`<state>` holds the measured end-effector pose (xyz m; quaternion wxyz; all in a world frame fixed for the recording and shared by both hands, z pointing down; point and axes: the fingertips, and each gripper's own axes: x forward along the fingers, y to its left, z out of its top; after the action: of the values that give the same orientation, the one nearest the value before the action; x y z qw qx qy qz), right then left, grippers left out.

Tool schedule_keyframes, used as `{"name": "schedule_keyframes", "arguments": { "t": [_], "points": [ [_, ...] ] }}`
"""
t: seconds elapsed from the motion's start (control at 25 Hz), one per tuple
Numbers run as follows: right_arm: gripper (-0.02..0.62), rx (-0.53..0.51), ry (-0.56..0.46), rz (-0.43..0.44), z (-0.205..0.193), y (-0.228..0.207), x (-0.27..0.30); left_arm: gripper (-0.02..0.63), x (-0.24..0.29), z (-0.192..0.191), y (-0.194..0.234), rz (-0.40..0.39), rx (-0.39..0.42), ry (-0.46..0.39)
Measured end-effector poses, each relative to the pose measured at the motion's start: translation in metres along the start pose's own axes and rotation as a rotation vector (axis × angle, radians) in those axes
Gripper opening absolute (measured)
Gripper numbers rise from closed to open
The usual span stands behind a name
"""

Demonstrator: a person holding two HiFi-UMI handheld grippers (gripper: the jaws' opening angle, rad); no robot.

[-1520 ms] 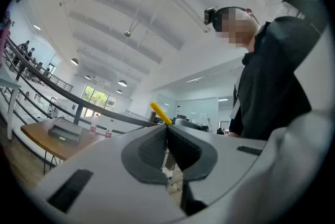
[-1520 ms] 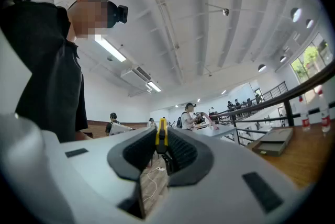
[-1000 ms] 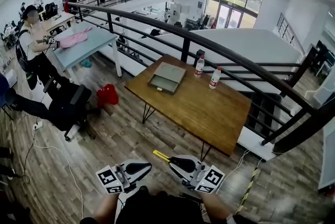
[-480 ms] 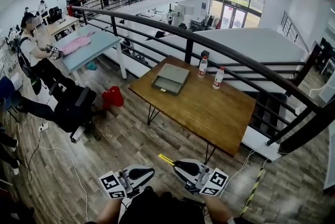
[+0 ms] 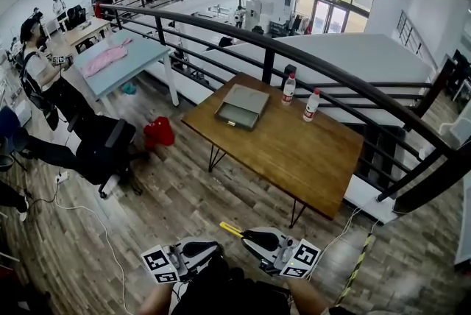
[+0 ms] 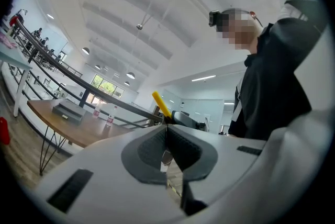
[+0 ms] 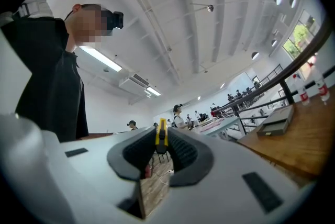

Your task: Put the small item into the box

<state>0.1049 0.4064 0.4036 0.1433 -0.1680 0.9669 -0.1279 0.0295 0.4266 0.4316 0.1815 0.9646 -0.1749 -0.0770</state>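
A grey open box (image 5: 240, 107) lies at the far left end of a wooden table (image 5: 294, 159), several steps ahead of me. My right gripper (image 5: 246, 236) hangs low in front of my body, shut on a small yellow stick-like item (image 5: 230, 229). In the right gripper view the yellow item (image 7: 162, 136) stands pinched between the dark pads, and the box (image 7: 278, 122) shows far off at the right. My left gripper (image 5: 202, 248) is beside it, shut with nothing between its pads (image 6: 180, 145). The left gripper view also catches the yellow item (image 6: 160, 104) and the box (image 6: 69, 110).
Two water bottles (image 5: 288, 89) (image 5: 312, 104) stand at the table's back edge, before a black railing (image 5: 331, 74). A black office chair (image 5: 103, 148), a red bag (image 5: 158, 133) and a light-blue table (image 5: 121, 59) with pink cloth are at the left. A cable (image 5: 96, 232) trails on the wooden floor.
The head view has shifted a little, so both grippers sit lower in the frame. The right gripper still holds the yellow item; the left stays shut.
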Motion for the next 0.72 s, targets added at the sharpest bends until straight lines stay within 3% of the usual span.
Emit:
{"name": "schedule_keyframes", "arguments": {
  "t": [0.28,0.52,0.72],
  "points": [
    [0.077,-0.015,0.013,-0.050,0.013,-0.022,0.009,0.017,0.013,0.023,0.030,-0.050,0.008,-0.024],
    [0.077,-0.060,0.026,-0.066,0.028,-0.042,0.035,0.017,-0.004,0.053,0.072,-0.015,0.010,-0.078],
    [0.077,-0.097,0.003,-0.092,0.049,-0.078,0.064,0.017,-0.004,0.086,0.112,-0.041,0.036,-0.086]
  ]
}}
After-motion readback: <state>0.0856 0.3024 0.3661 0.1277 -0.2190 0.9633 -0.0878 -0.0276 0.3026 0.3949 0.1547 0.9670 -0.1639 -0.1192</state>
